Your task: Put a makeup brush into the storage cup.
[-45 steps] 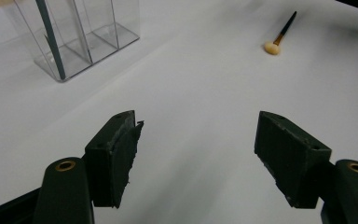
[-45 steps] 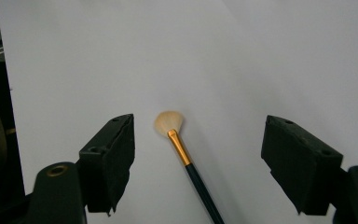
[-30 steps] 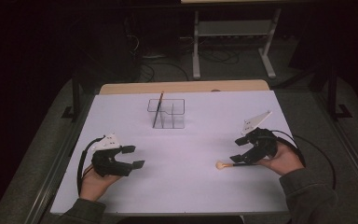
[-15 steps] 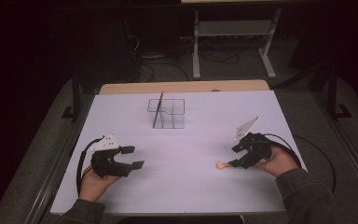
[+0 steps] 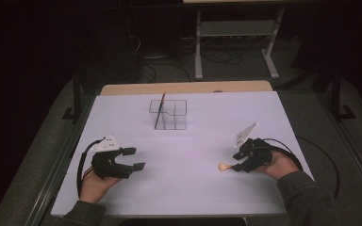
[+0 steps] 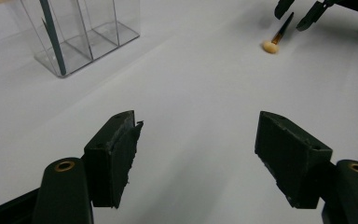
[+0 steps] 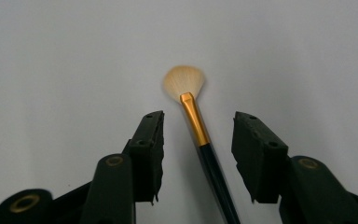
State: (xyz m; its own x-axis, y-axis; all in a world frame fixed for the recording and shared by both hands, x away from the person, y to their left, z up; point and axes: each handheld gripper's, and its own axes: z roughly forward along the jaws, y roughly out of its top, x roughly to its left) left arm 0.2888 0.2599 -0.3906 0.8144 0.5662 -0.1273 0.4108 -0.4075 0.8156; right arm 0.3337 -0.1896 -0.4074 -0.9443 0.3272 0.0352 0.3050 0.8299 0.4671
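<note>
The brush (image 7: 200,140) lies on the desk (image 5: 188,188) at about four o'clock, light and thin, between the half-open, just closing jaws of the right gripper (image 7: 198,140), best gripped by its stiff handle.

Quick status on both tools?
Left tool: open, empty.
Right tool: open, jaws just been closing around the fan brush, pads not yet touching it.

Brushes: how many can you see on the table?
2. A fan brush lies flat between the right gripper's jaws; a dark one stands in the clear organizer.
</note>
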